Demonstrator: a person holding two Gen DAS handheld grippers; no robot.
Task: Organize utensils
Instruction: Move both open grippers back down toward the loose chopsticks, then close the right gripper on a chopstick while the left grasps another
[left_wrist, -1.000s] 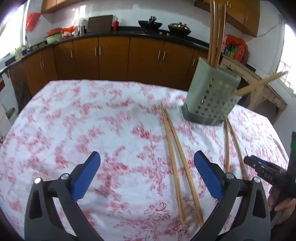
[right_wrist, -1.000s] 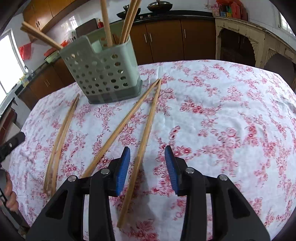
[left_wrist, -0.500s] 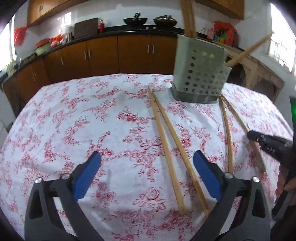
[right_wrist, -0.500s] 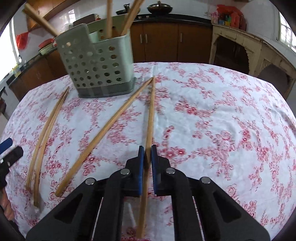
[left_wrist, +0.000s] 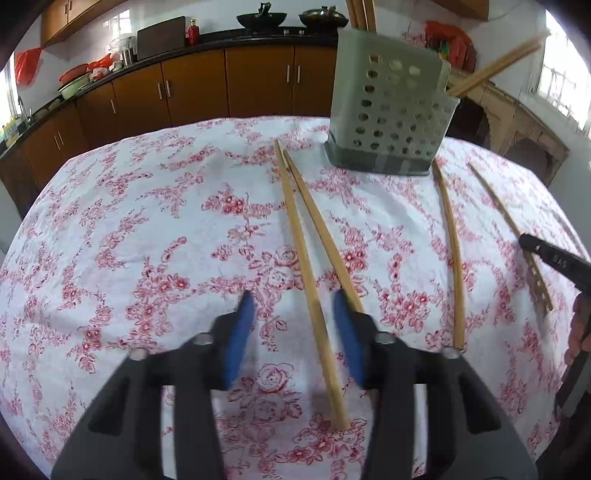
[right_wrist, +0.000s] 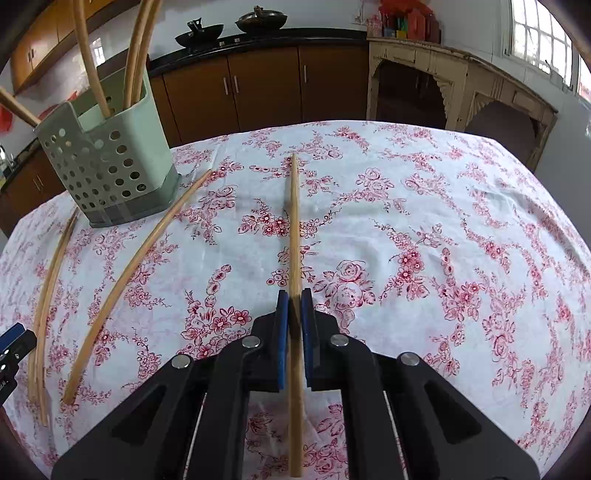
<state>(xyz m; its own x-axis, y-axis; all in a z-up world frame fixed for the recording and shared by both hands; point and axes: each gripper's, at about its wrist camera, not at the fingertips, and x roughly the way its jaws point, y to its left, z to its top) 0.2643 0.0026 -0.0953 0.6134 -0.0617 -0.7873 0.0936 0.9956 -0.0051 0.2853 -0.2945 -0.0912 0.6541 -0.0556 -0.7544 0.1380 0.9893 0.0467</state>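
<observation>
Chopsticks lie on the flowered tablecloth (right_wrist: 443, 206) near the green holder (right_wrist: 107, 173), which already has several sticks standing in it. My right gripper (right_wrist: 294, 317) is clamped on one chopstick (right_wrist: 294, 221), which points straight ahead between the blue pads. My left gripper (left_wrist: 293, 332) is closing around another chopstick (left_wrist: 306, 266), but the pads do not touch it yet; its partner (left_wrist: 321, 236) lies just beside.
</observation>
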